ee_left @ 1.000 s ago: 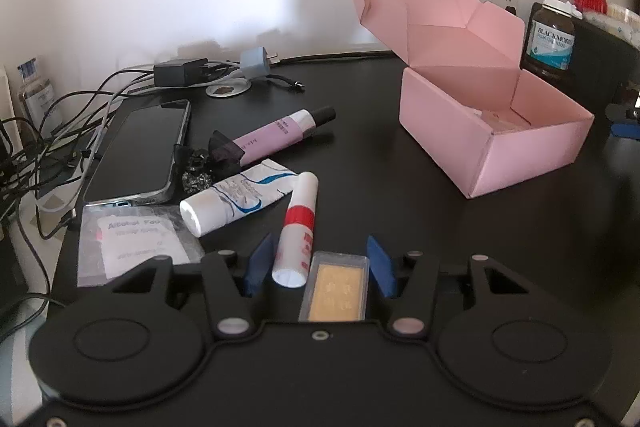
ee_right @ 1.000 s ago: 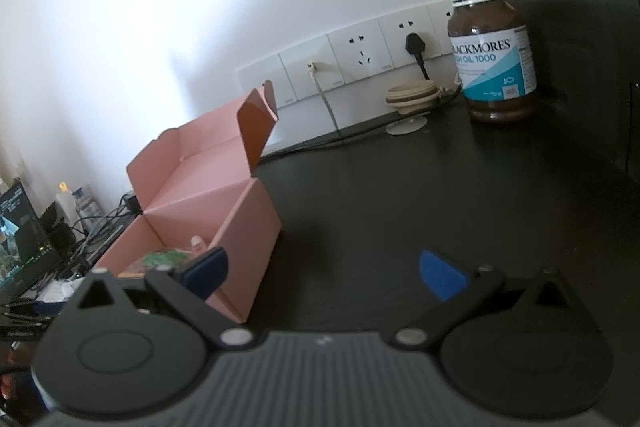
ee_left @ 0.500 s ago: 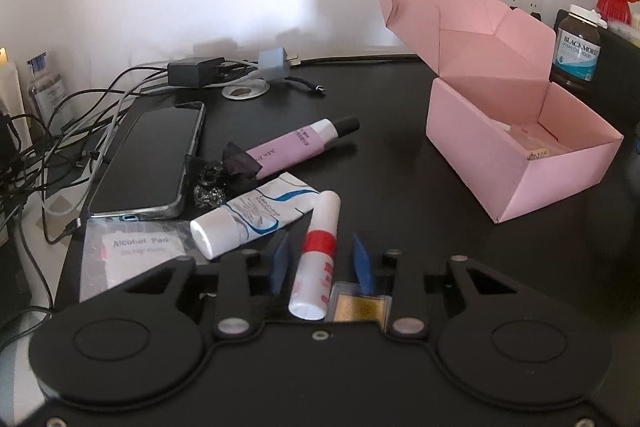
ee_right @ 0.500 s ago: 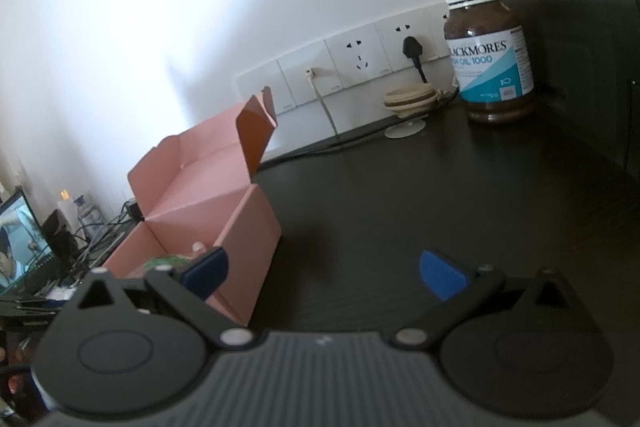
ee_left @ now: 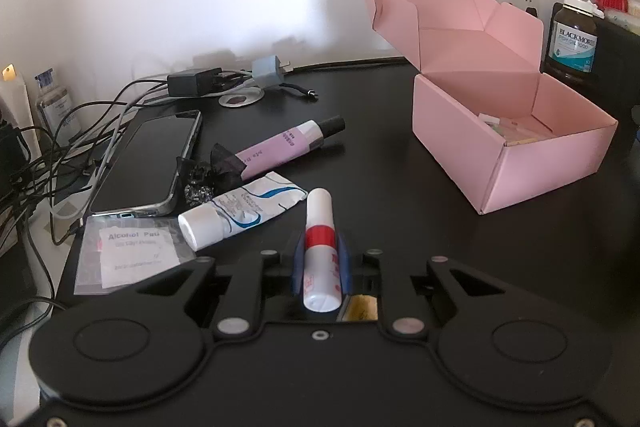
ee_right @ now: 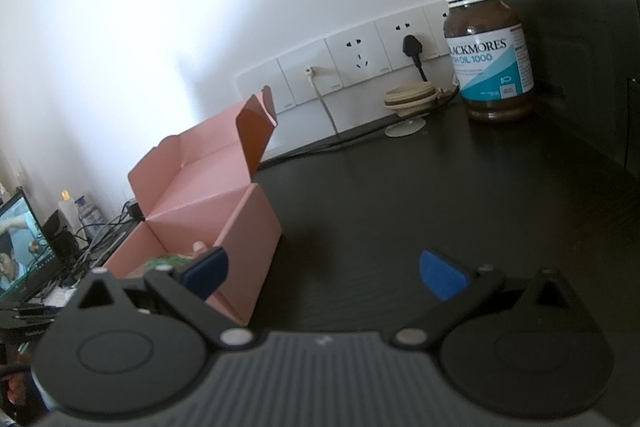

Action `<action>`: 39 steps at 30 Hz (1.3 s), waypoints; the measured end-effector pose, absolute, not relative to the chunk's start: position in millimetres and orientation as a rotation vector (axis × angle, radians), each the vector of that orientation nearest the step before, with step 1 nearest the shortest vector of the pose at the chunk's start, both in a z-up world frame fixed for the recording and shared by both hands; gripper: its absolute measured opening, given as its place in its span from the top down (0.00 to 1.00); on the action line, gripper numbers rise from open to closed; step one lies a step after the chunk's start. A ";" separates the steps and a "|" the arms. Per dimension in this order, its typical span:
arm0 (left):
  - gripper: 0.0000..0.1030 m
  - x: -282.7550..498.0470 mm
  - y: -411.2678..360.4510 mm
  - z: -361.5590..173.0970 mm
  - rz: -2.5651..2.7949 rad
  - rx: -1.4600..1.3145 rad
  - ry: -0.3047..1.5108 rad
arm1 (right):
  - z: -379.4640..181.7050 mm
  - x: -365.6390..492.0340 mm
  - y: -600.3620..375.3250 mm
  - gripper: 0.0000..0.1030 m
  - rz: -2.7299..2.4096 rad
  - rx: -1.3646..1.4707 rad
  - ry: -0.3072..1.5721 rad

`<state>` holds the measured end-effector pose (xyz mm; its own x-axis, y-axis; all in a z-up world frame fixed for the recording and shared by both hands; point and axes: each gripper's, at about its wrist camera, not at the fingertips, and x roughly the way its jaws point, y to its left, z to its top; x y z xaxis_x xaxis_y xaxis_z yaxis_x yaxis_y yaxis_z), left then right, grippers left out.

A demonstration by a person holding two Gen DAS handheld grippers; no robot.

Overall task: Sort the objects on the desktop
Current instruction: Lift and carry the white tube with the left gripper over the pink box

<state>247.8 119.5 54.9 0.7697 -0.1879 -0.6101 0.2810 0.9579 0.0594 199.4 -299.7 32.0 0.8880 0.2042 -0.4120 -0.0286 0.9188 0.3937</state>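
Closing from a wide gap, left gripper [ee_left: 320, 263] now clamps the white stick [ee_left: 320, 251], left of the pink box [ee_left: 512, 147] and near it. Right gripper [ee_right: 324, 271], just right of the box, stands released. Stick likely goes boxward next.

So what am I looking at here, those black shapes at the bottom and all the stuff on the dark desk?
The black shapes are hand-held grasping tools, one in each of a person's hands, each with a camera looking forward along its two blue-padded fingers. One picture is from the left tool, which is shut on a white tube with a red band. The other is from the right tool, open and empty. On the black desk lie a phone, a purple tube, a white and blue tube, an alcohol pad and cables. An open pink box already holds a few items, and a brown supplement bottle stands near the wall sockets.
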 end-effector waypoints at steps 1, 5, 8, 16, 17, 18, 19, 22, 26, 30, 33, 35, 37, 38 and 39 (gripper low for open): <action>0.83 247.9 119.2 55.2 -0.257 0.145 0.644 | 32.0 199.4 -299.9 0.01 0.124 0.391 0.464; 0.83 243.9 116.7 55.7 -0.265 0.145 0.629 | 32.0 199.1 -300.2 0.01 0.124 0.393 0.463; 0.83 239.9 116.6 60.9 -0.266 0.131 0.602 | 32.0 198.9 -300.5 0.01 0.126 0.393 0.461; 0.83 234.5 114.8 70.4 -0.275 0.107 0.574 | 31.9 198.7 -301.4 0.01 0.131 0.394 0.462; 0.83 233.9 114.0 71.0 -0.276 0.108 0.572 | 31.8 198.6 -301.6 0.01 0.131 0.395 0.462; 0.83 233.4 113.1 72.1 -0.277 0.110 0.570 | 31.8 198.5 -301.8 0.01 0.130 0.396 0.462; 0.83 232.9 112.2 73.3 -0.279 0.112 0.567 | 31.9 198.5 -301.8 0.01 0.130 0.396 0.461; 0.83 231.6 110.4 78.1 -0.283 0.114 0.555 | 31.8 198.3 -301.5 0.01 0.131 0.397 0.463; 0.83 230.2 108.9 89.4 -0.290 0.111 0.532 | 32.6 197.7 -299.3 0.01 0.126 0.399 0.462; 0.83 230.3 104.1 102.3 -0.306 0.106 0.503 | 32.9 197.5 -298.8 0.01 0.126 0.399 0.460; 0.83 231.5 95.9 110.7 -0.324 0.109 0.484 | 32.7 197.5 -299.0 0.01 0.128 0.399 0.460; 0.83 232.8 89.5 115.1 -0.337 0.114 0.475 | 32.8 197.6 -299.0 0.01 0.128 0.400 0.459; 0.83 234.0 83.0 118.5 -0.353 0.118 0.469 | 32.9 197.5 -299.0 0.01 0.127 0.401 0.458; 0.83 234.6 79.4 120.1 -0.359 0.121 0.465 | 32.8 197.5 -299.3 0.01 0.127 0.402 0.457; 0.83 234.9 76.0 121.7 -0.367 0.122 0.463 | 32.8 197.4 -299.5 0.01 0.125 0.403 0.456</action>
<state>234.9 76.0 121.7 0.8307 -0.3177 -0.4572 0.3724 0.9275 0.0320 197.4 -299.5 32.8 0.8917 0.2062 -0.4030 -0.0282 0.9138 0.4051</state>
